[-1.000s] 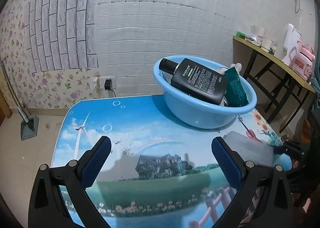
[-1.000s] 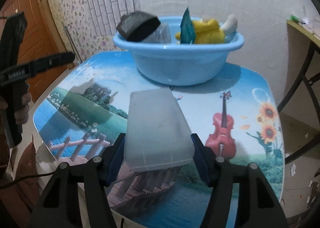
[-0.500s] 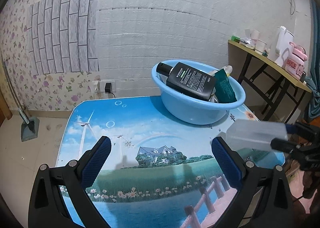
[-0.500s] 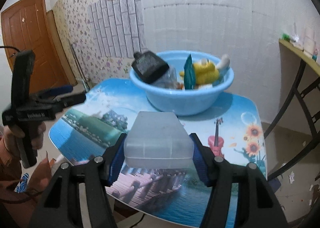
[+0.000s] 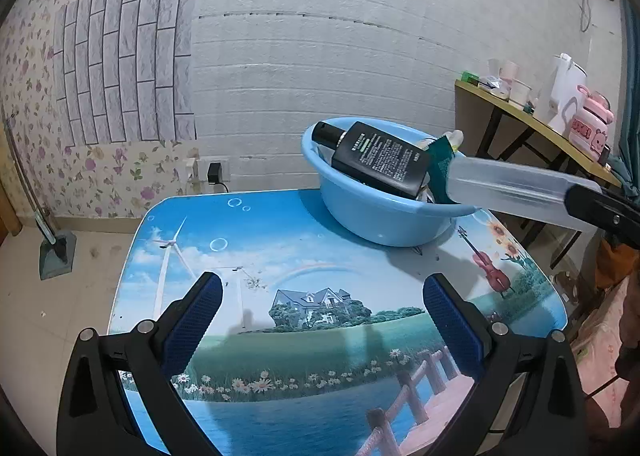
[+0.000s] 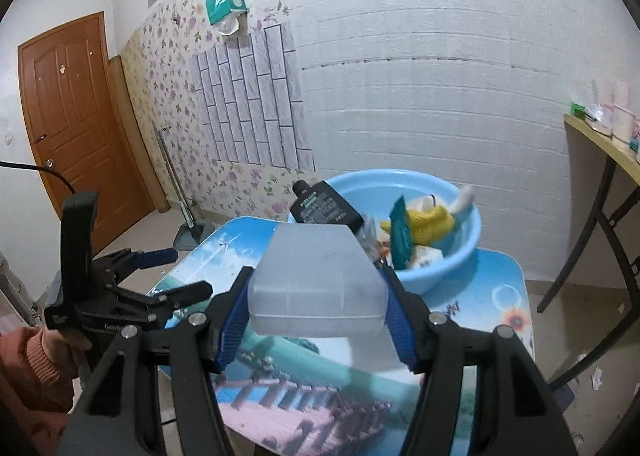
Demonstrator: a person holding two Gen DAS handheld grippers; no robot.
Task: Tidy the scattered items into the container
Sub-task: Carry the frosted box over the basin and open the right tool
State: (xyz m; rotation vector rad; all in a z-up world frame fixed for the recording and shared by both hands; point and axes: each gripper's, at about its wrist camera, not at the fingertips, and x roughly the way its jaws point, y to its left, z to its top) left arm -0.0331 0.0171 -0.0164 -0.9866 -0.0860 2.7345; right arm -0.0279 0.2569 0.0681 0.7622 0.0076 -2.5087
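Note:
My right gripper (image 6: 318,310) is shut on a translucent white plastic box (image 6: 316,280), held in the air above the picture-printed table (image 5: 280,236). In the left wrist view the box (image 5: 508,188) reaches in from the right, its far end level with the rim of the light blue basin (image 5: 372,216). The basin (image 6: 460,256) holds a black bottle (image 5: 380,160), a green packet (image 5: 440,168) and a yellow soft toy (image 6: 432,216). My left gripper (image 5: 320,320) hangs open over the table's near half, with nothing between its fingers.
A wooden side table (image 5: 520,112) with a white kettle (image 5: 568,88) and a pink container (image 5: 592,128) stands at the right wall. A dustpan (image 5: 56,252) sits on the floor to the left. A brown door (image 6: 68,128) is far left.
The right gripper has lifted the plastic box off the table and carried it up towards the basin. The left gripper has stayed open and almost still.

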